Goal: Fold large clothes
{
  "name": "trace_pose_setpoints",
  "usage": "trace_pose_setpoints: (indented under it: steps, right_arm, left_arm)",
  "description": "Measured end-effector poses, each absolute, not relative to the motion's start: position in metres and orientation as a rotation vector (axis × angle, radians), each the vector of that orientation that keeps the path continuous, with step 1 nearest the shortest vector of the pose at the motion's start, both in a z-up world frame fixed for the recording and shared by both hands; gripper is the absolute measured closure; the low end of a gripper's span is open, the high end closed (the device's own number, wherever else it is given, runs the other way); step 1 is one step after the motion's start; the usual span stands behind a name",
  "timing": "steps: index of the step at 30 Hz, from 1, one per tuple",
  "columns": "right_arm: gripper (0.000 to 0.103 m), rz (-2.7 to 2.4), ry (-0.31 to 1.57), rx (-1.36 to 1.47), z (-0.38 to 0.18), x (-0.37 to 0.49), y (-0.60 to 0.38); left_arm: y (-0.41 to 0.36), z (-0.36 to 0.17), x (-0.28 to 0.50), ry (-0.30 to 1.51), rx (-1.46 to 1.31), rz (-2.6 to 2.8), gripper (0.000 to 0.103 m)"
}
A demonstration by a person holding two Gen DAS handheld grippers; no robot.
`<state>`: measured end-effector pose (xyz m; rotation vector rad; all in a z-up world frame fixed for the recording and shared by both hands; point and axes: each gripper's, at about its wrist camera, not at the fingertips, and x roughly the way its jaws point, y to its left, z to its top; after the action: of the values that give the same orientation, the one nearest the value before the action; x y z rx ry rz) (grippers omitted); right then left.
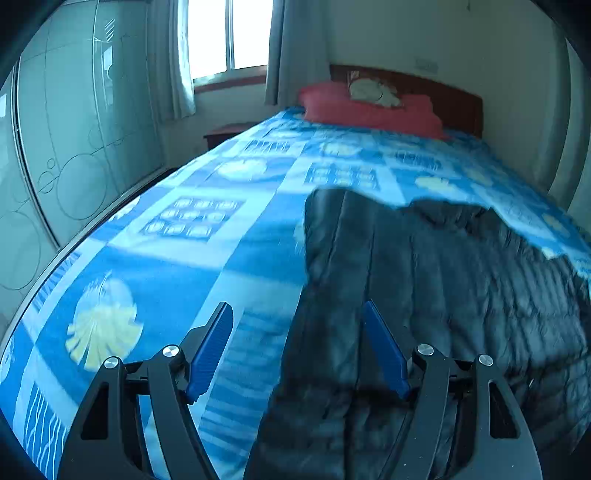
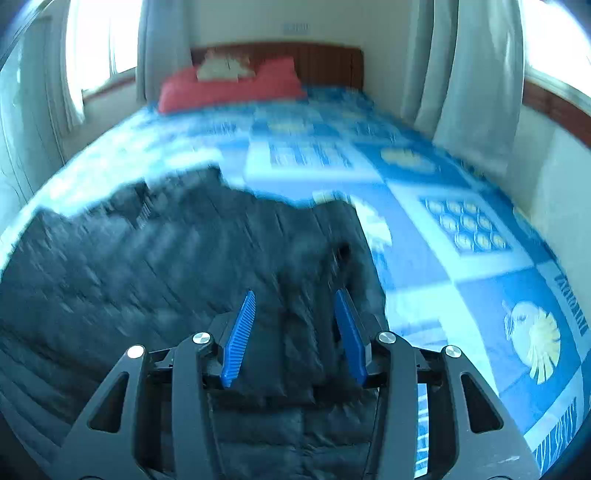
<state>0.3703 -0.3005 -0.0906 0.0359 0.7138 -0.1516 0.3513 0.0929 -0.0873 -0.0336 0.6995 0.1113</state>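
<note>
The left gripper (image 1: 297,308) hangs over the bed (image 1: 207,258) with its blue fingers (image 1: 210,350) spread wide apart and nothing between them. The left finger is above the blue patterned bedspread (image 1: 155,280); the right one is above the near left edge of a dark quilted jacket (image 1: 443,280) (blurred, so its details are hard to read) lying on the spread. A red pillow (image 1: 369,109) rests at the far end against the wooden headboard (image 1: 454,99). Curtains (image 1: 173,62) frame a bright window (image 1: 229,33).
</note>
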Motion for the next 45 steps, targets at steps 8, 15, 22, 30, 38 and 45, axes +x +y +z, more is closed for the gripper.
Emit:
trace_pose_setpoints:
  steps: [8, 15, 22, 30, 38, 45]
  right_arm:
    - [0.058, -0.175, 0.848, 0.027, -0.141, 0.448, -0.286]
    - [0.051, -0.193, 0.881, 0.003, -0.164, 0.456, -0.285]
    - [0.051, -0.077, 0.774, 0.049, -0.120, 0.454, -0.255]
    - [0.048, 0.003, 0.883, -0.039, -0.167, 0.498, -0.195]
    - [0.045, -0.030, 0.800, 0.033, -0.131, 0.445, -0.239]
    - [0.043, -0.069, 0.871, 0.085, -0.178, 0.429, -0.283]
  left_arm:
    - [0.080, -0.115, 0.432, 0.803, 0.082, 0.150, 0.031]
    - [0.090, -0.152, 0.444, 0.909, 0.046, 0.132, 0.029]
    - [0.096, -0.092, 0.417, 0.815, -0.033, 0.190, 0.030]
    - [0.065, -0.163, 0.468, 0.933, 0.039, 0.128, 0.028]
    - [0.104, -0.126, 0.423, 0.854, -0.126, 0.111, 0.027]
    - [0.110, -0.170, 0.421, 0.957, -0.086, 0.115, 0.023]
